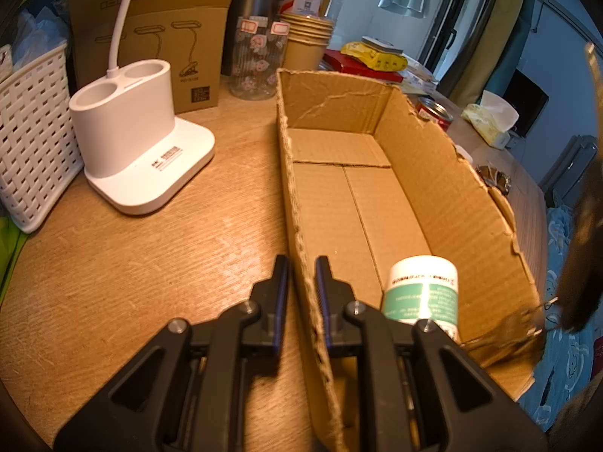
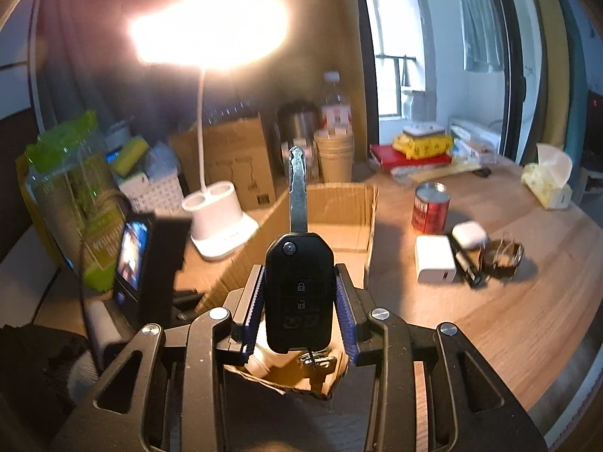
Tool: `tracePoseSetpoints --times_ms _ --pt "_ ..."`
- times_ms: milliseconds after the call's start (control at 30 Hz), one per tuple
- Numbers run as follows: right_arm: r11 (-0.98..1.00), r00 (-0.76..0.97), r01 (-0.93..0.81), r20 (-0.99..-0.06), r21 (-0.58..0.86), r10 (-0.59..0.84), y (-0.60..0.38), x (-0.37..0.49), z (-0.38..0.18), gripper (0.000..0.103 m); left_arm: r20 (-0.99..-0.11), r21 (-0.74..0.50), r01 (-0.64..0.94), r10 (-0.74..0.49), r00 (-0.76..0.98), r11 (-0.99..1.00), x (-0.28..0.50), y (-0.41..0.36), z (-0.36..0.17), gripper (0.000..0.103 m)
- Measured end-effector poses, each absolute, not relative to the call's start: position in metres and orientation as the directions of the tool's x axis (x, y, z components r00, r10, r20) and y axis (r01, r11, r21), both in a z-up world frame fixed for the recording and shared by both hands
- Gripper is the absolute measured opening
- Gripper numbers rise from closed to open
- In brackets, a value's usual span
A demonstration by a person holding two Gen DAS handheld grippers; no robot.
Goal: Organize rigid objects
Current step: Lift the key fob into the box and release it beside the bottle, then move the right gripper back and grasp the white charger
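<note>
While my right tool (image 2: 299,297) is clenched on the black plastic flip car key with its silver blade folded out (image 2: 299,282), I read the step in hand as carrying the key to the box for drop-off. Key sits upright between the blue pads, blade pointing to the far side, small ring of keys dangling under the fob. It hangs over the near end of the open brown corrugated cardboard box (image 2: 339,203).

My left tool (image 1: 301,282) is clamped on the box's left wall, one finger outside and one inside, so it steadies the box on the wooden bench (image 1: 150,263). Inside the box, near end, stands a white jar with a green label (image 1: 422,290); the far part of the box floor is bare.

Left of the box sits the white desk lamp base with two round holders (image 1: 128,143), well apart from the job. Right of the box on the bench are a red tin can (image 2: 429,207), a white charger cube (image 2: 433,260) and a white earbud case (image 2: 467,234), likely next in line.

Next move, as I judge it: lower the key into the box, clear of the jar, then release the pads. Dangling ring may snag on the torn near rim, so go in past it. Left tool keeps its hold meanwhile.
</note>
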State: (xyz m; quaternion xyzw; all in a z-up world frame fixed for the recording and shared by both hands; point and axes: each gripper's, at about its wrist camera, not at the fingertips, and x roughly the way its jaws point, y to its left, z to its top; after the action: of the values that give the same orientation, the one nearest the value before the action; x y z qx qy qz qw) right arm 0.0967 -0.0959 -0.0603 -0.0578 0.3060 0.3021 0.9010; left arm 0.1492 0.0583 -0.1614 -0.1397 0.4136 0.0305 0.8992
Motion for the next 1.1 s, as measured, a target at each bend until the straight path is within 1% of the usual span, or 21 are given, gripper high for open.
tracePoseSetpoints --times_ms 167,400,500,600,700,867,1100 --pt "0.822 0.617 -0.564 -0.623 0.076 0.481 -0.095 0.104 -0.076 0.038 -0.752 -0.226 -0.169 -0.062 0.656 0.959 0.15 0.06 -0.162 0.015" --pt "0.83 0.607 -0.552 -0.646 0.076 0.463 -0.097 0.112 -0.085 0.038 -0.751 -0.226 -0.165 -0.064 0.657 0.96 0.15 0.061 -0.161 0.015" --pt "0.839 0.616 -0.543 -0.657 0.047 0.435 -0.095 0.112 -0.088 0.038 -0.752 -0.226 -0.165 -0.064 0.656 0.96 0.151 0.062 -0.161 0.015" --pt "0.846 0.624 -0.531 -0.66 0.035 0.419 -0.097 0.113 -0.087 0.041 -0.753 -0.225 -0.165 -0.064 0.655 0.96 0.151 0.063 -0.161 0.015" --pt "0.853 0.64 -0.519 -0.637 0.054 0.43 -0.107 0.114 -0.08 0.052 -0.753 -0.226 -0.164 -0.065 0.655 0.96 0.151 0.063 -0.161 0.015" --pt "0.878 0.647 -0.475 -0.653 0.059 0.394 -0.119 0.126 -0.085 0.052 -0.753 -0.226 -0.165 -0.064 0.655 0.96 0.15 0.063 -0.161 0.015" --pt "0.885 0.641 -0.461 -0.663 0.069 0.386 -0.127 0.13 -0.089 0.052 -0.753 -0.226 -0.165 -0.064 0.655 0.96 0.15 0.063 -0.161 0.015"
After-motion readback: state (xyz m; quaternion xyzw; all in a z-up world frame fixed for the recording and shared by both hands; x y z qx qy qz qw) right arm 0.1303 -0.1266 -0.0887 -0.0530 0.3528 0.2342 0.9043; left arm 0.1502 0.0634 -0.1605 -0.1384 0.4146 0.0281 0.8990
